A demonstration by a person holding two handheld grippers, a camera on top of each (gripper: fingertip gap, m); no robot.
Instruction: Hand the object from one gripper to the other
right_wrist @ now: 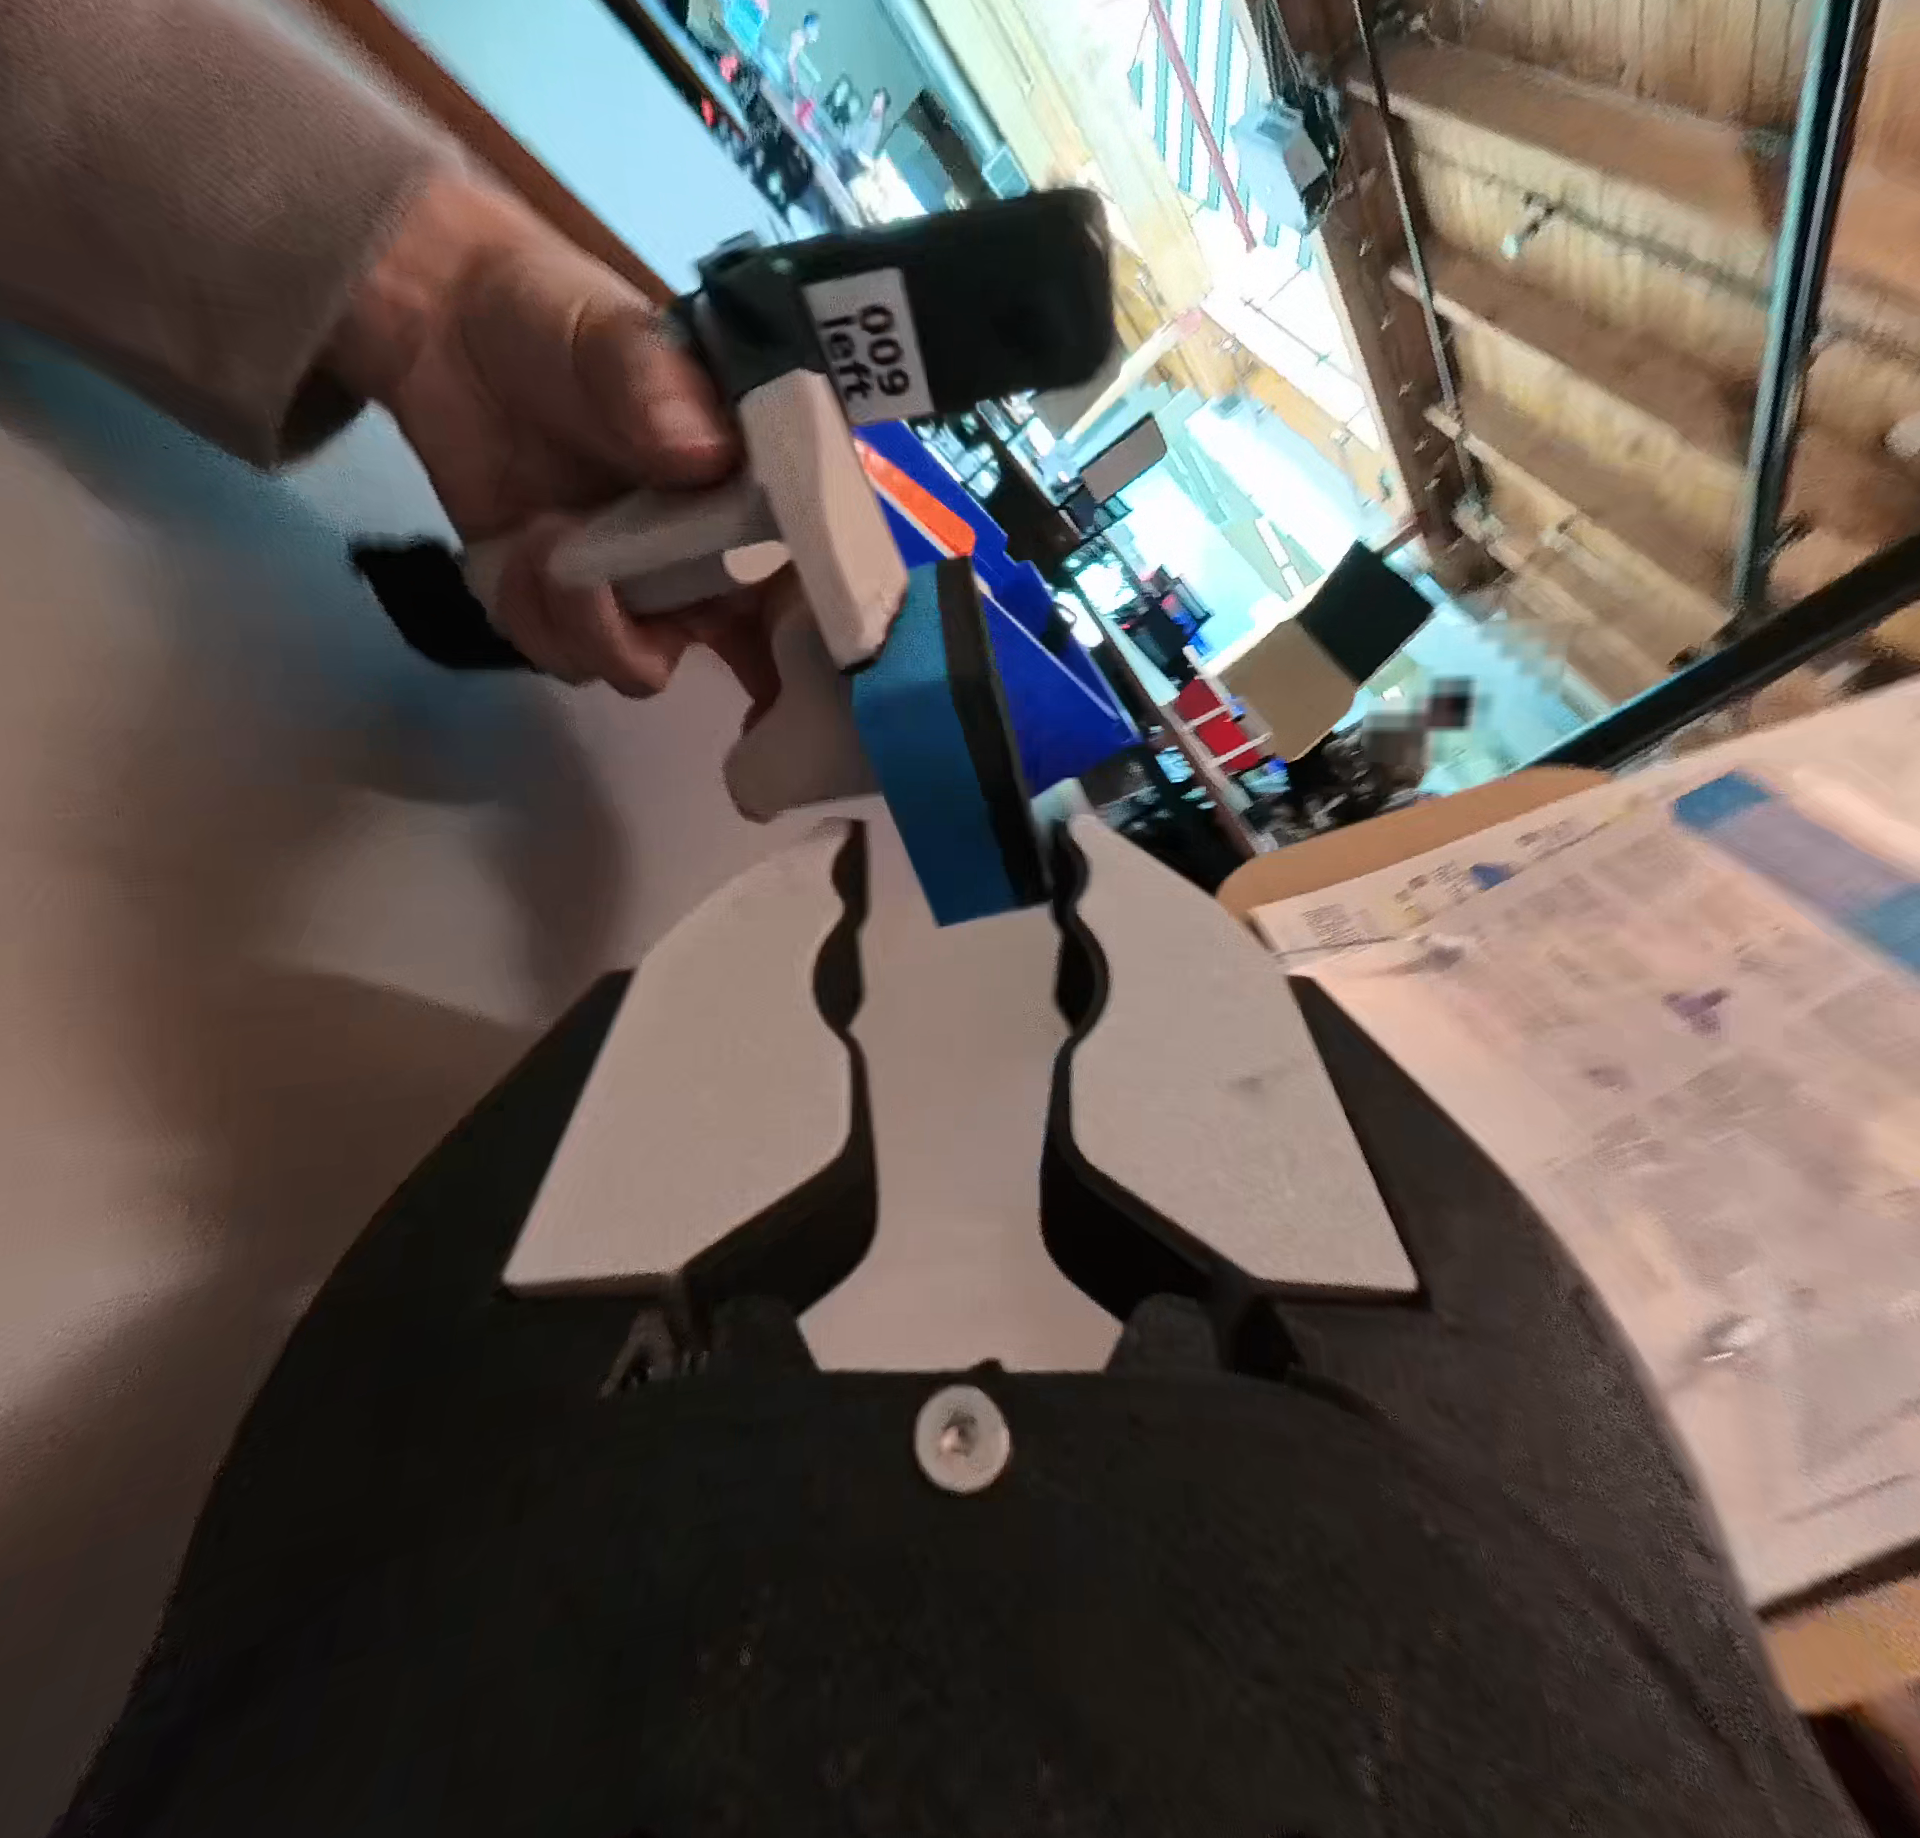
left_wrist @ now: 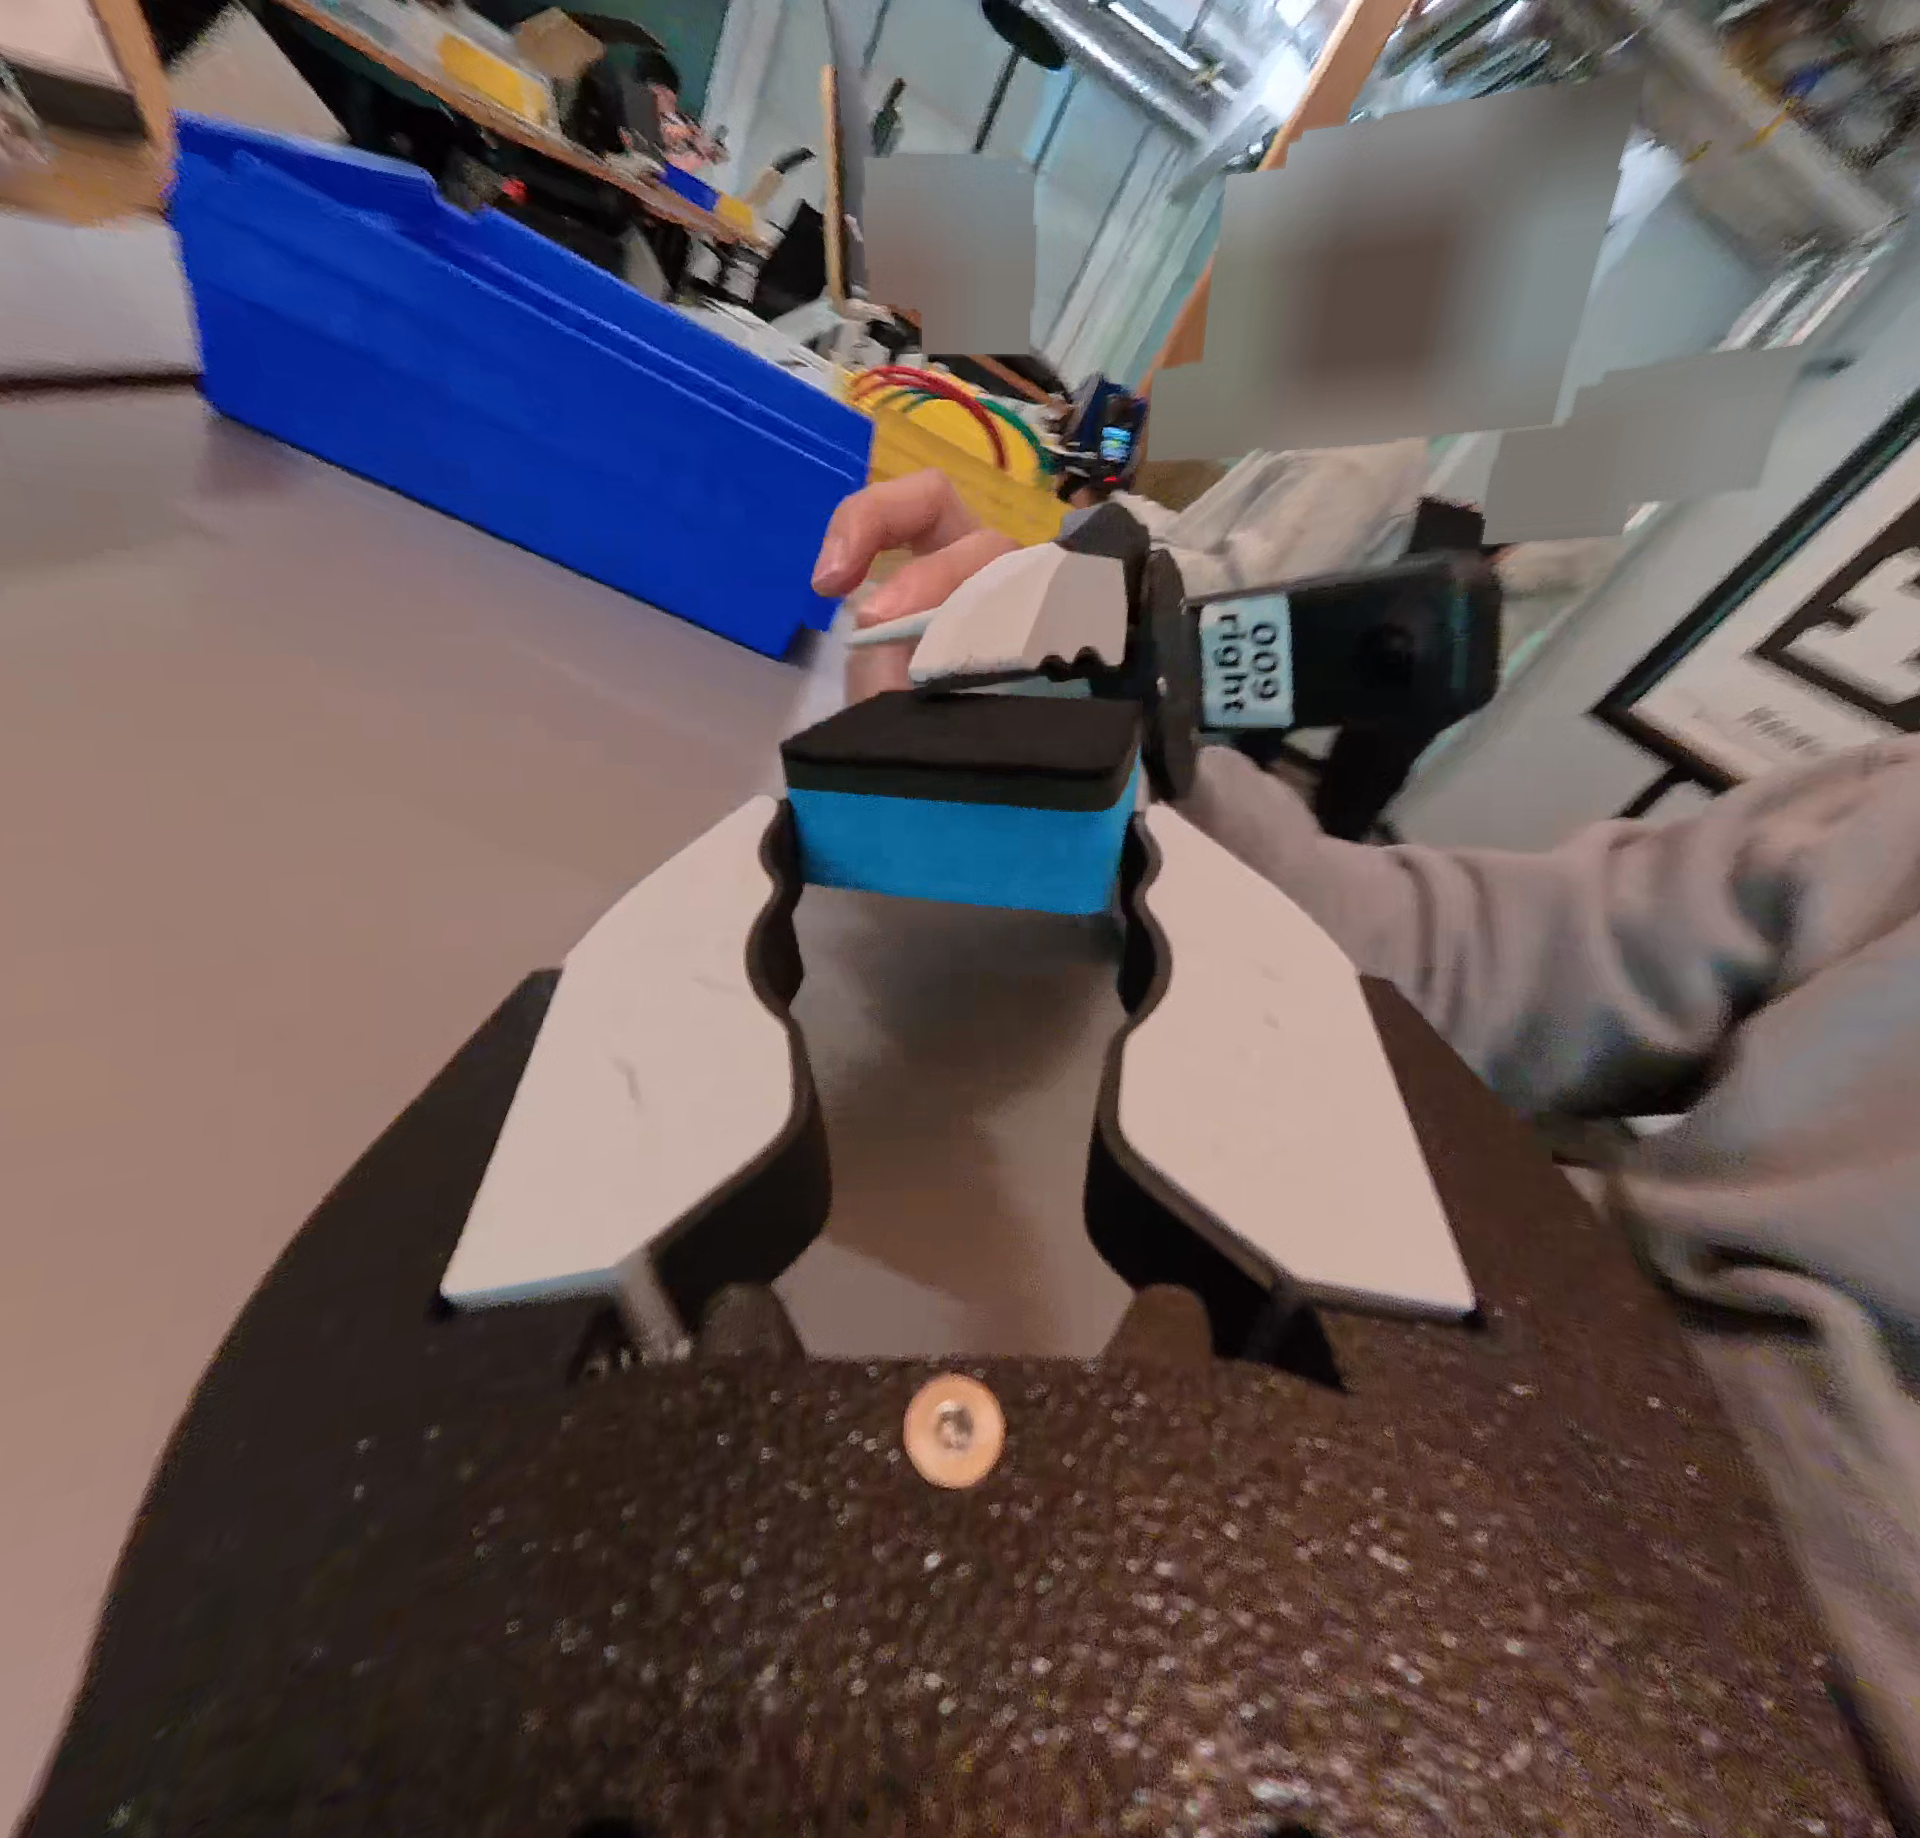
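Note:
A blue foam block with a black top [left_wrist: 956, 853] is clamped by its sides between the tips of my left gripper [left_wrist: 956, 822], a little above the grey table. My right gripper [right_wrist: 956, 843] comes at the block's far end with its jaws open around it. In the right wrist view the block [right_wrist: 925, 780] stands on edge: its black face is against the right-hand finger, and a gap shows at the blue side. In the left wrist view one white finger [left_wrist: 1013, 609] of the right gripper lies over the black top; the other is hidden. The left gripper [right_wrist: 821, 718] also shows there.
A long blue bin [left_wrist: 468, 365] lies on the grey table [left_wrist: 312, 749] at the left. A person's hand [left_wrist: 894, 552] and grey sleeve [left_wrist: 1558, 936] hold the right gripper. Printed sheets on a wooden board [right_wrist: 1610, 1113] lie to the right. Both grippers' tips are close together, under 4 cm apart.

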